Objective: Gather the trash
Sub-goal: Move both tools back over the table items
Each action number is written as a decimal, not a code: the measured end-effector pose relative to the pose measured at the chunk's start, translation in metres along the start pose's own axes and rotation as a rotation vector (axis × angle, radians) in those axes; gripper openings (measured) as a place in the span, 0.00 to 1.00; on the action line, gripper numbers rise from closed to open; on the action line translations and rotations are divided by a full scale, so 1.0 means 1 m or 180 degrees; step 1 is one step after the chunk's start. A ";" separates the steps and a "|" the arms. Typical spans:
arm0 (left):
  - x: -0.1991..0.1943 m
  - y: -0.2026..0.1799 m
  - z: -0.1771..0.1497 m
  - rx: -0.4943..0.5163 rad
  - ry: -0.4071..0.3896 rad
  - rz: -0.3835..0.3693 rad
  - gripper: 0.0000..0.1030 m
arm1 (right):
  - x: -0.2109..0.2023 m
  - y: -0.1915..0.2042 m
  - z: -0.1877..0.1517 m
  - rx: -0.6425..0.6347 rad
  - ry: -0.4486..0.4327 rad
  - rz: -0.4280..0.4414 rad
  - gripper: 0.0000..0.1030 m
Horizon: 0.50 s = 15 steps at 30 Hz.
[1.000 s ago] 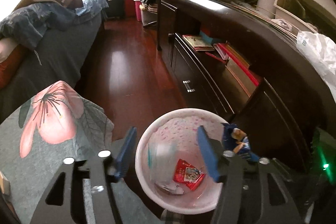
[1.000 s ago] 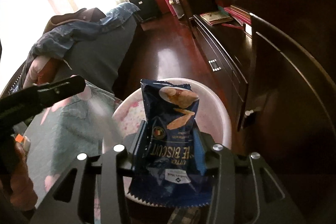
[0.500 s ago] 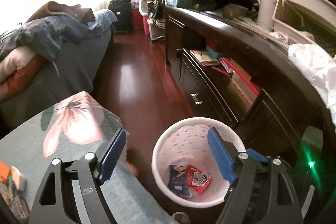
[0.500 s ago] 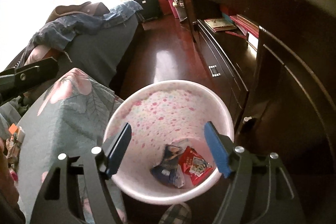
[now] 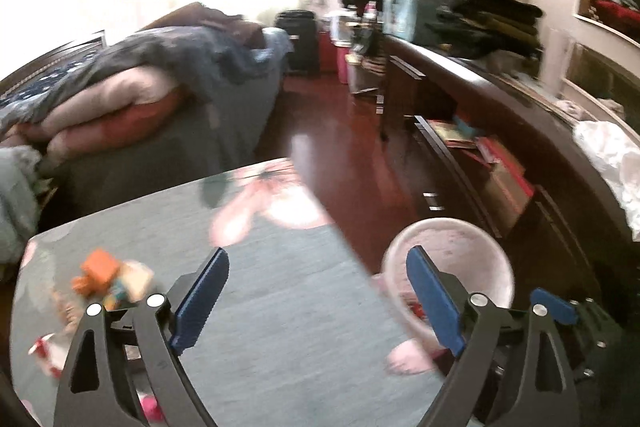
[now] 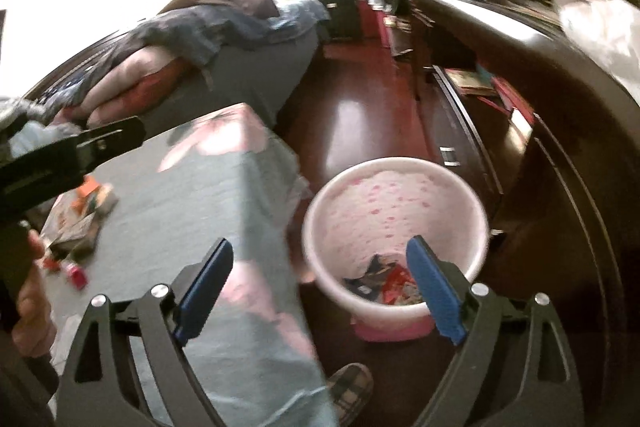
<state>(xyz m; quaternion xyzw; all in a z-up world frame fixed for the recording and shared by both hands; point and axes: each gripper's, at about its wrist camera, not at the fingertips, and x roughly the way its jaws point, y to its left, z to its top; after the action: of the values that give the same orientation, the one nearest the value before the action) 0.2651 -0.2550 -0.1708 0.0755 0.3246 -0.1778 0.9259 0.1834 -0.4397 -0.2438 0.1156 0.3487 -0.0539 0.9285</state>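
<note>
Both my grippers are empty: the left gripper [image 5: 316, 301] has just been opening and stands wide above the grey flowered tablecloth [image 5: 288, 291], and the right gripper [image 6: 320, 291] has just been opening too, wide, with nothing between its blue pads [image 6: 434, 289]. The pink bin [image 6: 400, 187] stands on the dark red floor [image 6: 360, 115] just beside the table's corner, with a blue wrapper [image 6: 370, 277] and a red wrapper [image 6: 394, 285] lying at its bottom. More trash [image 5: 110, 281], orange and mixed, blurred, sits in a small heap on the tablecloth near my left gripper's left finger.
</note>
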 end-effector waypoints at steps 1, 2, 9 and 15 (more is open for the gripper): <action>-0.002 0.009 -0.003 -0.0029 0.0002 0.0100 0.88 | -0.003 0.011 -0.001 -0.0061 0.0021 0.0040 0.87; -0.004 0.020 -0.005 -0.0062 0.0003 0.0210 0.89 | -0.005 0.020 -0.002 -0.0111 0.0029 0.0074 0.87; 0.005 0.095 -0.010 -0.0260 0.0074 0.0958 0.91 | -0.010 0.074 -0.009 -0.0423 0.0090 0.0294 0.87; 0.047 0.161 -0.004 -0.0532 0.0380 0.1095 0.89 | -0.005 0.108 -0.011 -0.0619 0.0151 0.0418 0.87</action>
<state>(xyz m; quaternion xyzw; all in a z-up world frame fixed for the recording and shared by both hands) 0.3574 -0.1181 -0.1996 0.0630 0.3748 0.0154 0.9248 0.1919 -0.3325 -0.2297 0.0489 0.3659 0.0439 0.9283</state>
